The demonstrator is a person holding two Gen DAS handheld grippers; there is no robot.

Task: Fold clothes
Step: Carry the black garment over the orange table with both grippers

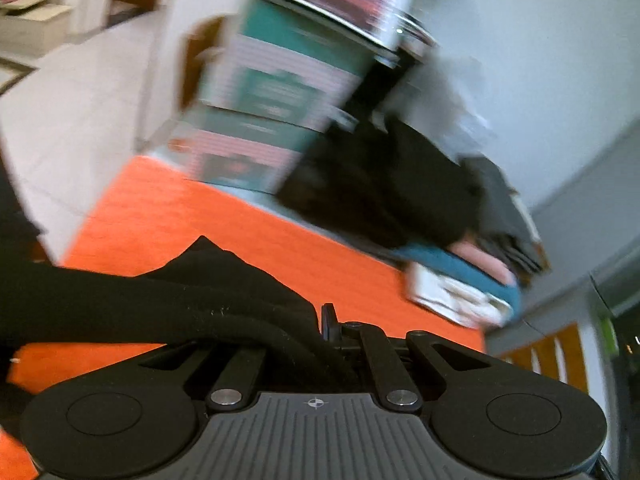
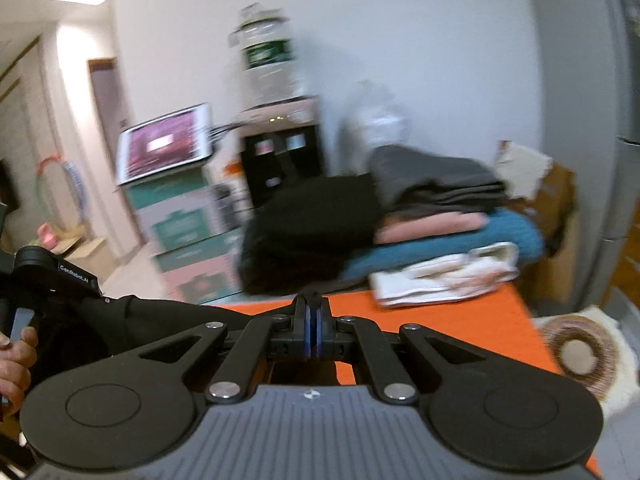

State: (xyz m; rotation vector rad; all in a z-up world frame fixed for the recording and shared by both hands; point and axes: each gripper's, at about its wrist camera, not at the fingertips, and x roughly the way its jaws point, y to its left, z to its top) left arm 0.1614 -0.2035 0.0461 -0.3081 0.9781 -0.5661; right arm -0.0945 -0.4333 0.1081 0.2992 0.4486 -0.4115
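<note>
We worked over an orange tabletop [image 2: 460, 320] under white walls. Nearest us, our left gripper [image 1: 330, 322] pinched a black garment [image 1: 160, 296] trailing leftward over the orange, while our right gripper [image 2: 312, 320] was closed, nothing visibly between its pads. Farther off sat a stack of folded clothes [image 2: 420, 232] and teal-and-pink boxes [image 2: 180, 224].

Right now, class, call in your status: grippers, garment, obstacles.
Left gripper shut on black garment. Right gripper shut. Folded pile ahead on orange table.
</note>
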